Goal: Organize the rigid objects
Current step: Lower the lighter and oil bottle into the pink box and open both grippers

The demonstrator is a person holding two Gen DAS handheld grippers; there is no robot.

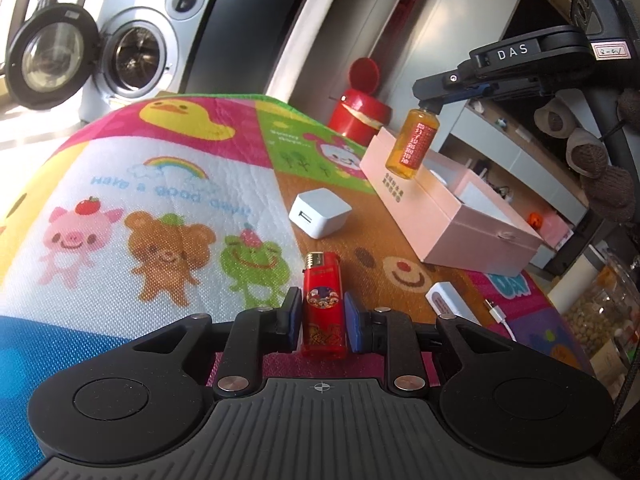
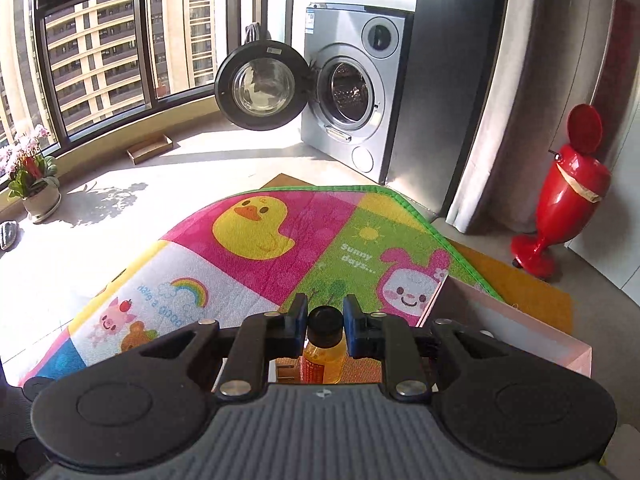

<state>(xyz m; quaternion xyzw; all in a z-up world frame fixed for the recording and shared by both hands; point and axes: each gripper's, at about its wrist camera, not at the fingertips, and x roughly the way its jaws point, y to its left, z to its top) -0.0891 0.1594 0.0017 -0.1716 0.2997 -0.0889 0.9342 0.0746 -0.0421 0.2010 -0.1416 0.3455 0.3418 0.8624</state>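
Left wrist view is showing the small amber bottle (image 1: 412, 142) hanging in the air above the near edge of the open pink box (image 1: 472, 232), and the right gripper (image 1: 430, 106) is pinching it only by the black cap, jaws closed tight. The left gripper (image 1: 322, 318) is holding the red lighter (image 1: 323, 304) upright between narrowly set pads, just over the cartoon mat (image 1: 160, 184). I am thinking the bottle could swing or slip from the cap and be falling outside the box, onto the white charger (image 1: 320, 212) nearby.
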